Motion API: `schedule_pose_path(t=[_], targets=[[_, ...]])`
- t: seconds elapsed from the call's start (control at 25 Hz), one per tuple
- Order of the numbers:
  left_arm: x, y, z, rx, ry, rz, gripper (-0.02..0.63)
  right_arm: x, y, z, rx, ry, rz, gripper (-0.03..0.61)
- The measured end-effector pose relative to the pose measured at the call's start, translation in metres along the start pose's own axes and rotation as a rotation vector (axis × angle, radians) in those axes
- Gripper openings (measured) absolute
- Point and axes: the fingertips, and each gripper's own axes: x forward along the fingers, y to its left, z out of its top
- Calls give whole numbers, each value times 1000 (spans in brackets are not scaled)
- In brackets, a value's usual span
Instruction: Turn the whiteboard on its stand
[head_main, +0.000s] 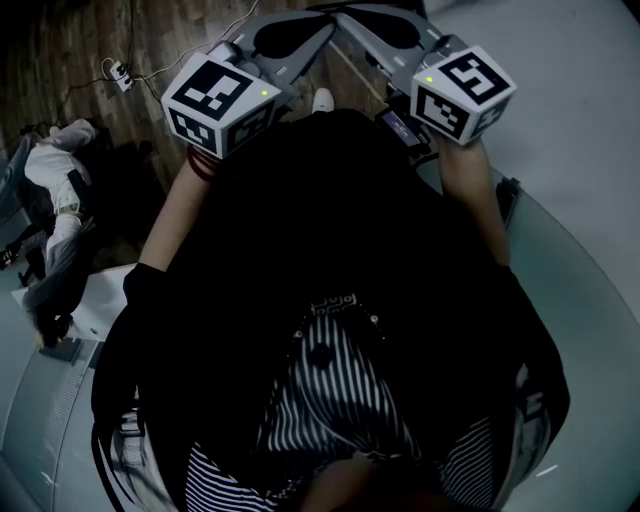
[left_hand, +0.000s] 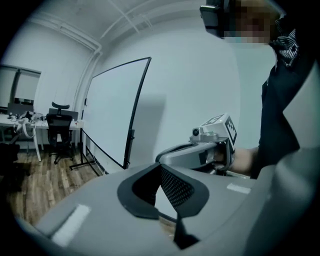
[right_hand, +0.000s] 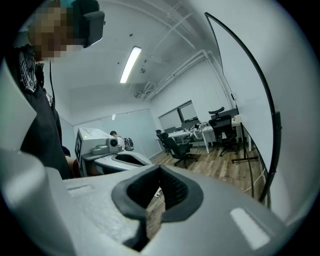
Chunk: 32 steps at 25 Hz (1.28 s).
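The whiteboard (left_hand: 112, 107) stands upright on its black stand, seen at the left of the left gripper view. Its dark curved frame and white face (right_hand: 260, 90) fill the right side of the right gripper view. Both grippers are held up in front of the person's chest, apart from the board. My left gripper (head_main: 318, 24) (left_hand: 160, 166) is shut with nothing between its pads. My right gripper (head_main: 350, 20) (right_hand: 160, 167) is shut and empty too. Each shows in the other's view: the right gripper's body (left_hand: 212, 142) and the left gripper's body (right_hand: 102, 147).
The stand's foot (left_hand: 82, 162) rests on the wooden floor (right_hand: 225, 162). Desks and black office chairs (left_hand: 59, 125) (right_hand: 222, 127) stand farther back. A power strip with its cable (head_main: 122, 75) lies on the floor ahead to the left.
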Motion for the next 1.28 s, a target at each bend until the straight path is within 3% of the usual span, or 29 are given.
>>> schedule_pose_path(t=[0.16, 0.44, 0.92, 1.28], targets=[[-19, 1, 7, -49, -44, 28, 0, 1, 18, 11, 50, -44, 39, 2], [-19, 3, 21, -43, -49, -2, 0, 2, 15, 20, 35, -47, 20, 2], [1, -16, 15, 73, -127, -175, 0, -22, 8, 4, -14, -118, -175, 2], [-3, -15, 48, 150, -178, -243, 0, -28, 10, 39, -66, -176, -252, 2]])
